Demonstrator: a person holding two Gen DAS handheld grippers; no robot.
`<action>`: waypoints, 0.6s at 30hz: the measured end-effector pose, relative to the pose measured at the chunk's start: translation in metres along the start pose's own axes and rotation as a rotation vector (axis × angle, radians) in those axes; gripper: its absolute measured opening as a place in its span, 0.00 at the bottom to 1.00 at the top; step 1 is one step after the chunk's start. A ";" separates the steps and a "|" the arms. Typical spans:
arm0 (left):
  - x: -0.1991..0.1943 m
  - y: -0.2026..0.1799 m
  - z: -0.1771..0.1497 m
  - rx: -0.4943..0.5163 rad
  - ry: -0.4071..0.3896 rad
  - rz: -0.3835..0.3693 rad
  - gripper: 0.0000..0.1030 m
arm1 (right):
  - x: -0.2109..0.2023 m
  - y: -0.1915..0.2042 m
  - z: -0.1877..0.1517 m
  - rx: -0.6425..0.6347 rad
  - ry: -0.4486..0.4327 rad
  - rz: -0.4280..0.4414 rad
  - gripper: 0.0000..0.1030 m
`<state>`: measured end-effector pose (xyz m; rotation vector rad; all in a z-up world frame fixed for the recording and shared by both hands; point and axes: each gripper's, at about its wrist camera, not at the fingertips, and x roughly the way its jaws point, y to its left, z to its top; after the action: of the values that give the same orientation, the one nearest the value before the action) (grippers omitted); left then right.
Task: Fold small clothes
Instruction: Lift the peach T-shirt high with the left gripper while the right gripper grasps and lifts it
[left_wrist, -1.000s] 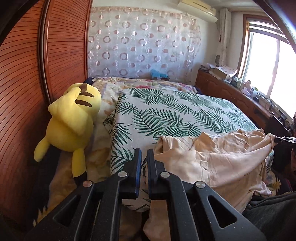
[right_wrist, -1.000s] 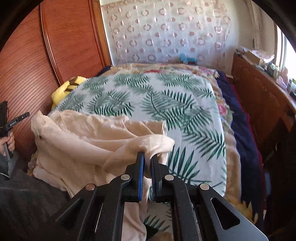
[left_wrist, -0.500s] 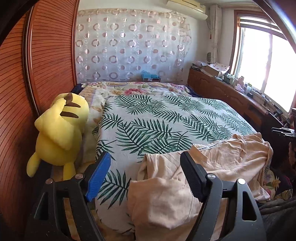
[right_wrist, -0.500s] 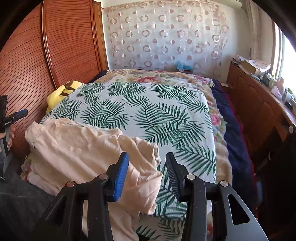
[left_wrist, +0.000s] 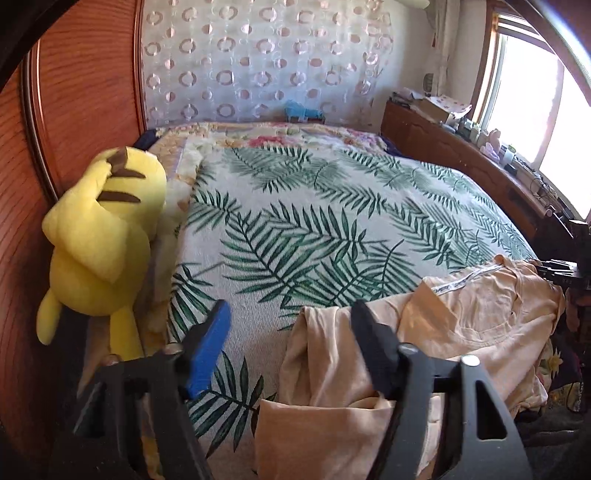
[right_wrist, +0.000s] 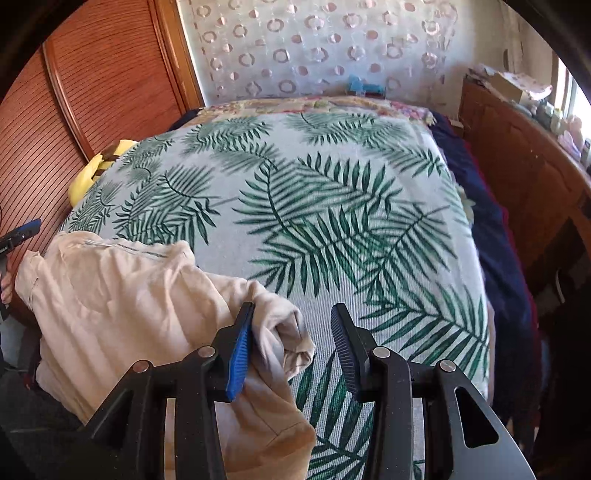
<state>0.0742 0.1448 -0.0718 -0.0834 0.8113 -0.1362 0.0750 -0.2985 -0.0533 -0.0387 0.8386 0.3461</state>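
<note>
Bedroom, palm-leaf bedspread. Peach T-shirt now lying released at near bed edge, sleeves bunched. Left gripper jaws spread, just narrowing after release; right gripper jaws spread, cloth between, unpinched. Lay-down step judged done.

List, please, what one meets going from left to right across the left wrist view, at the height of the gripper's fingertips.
Yellow plush toy → blue-padded finger → palm-leaf bedspread → beige garment → the other gripper at the right edge.
</note>
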 end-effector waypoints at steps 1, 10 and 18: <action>0.004 0.001 -0.001 -0.007 0.015 -0.004 0.50 | 0.002 -0.002 -0.001 0.005 0.008 0.005 0.42; 0.024 0.000 -0.009 -0.027 0.099 -0.076 0.45 | 0.011 0.003 0.002 -0.025 0.004 0.006 0.42; 0.028 -0.015 -0.016 0.012 0.116 -0.112 0.07 | 0.018 0.007 0.001 -0.044 -0.010 0.005 0.28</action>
<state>0.0801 0.1257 -0.1006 -0.1104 0.9217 -0.2533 0.0849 -0.2867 -0.0648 -0.0758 0.8212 0.3696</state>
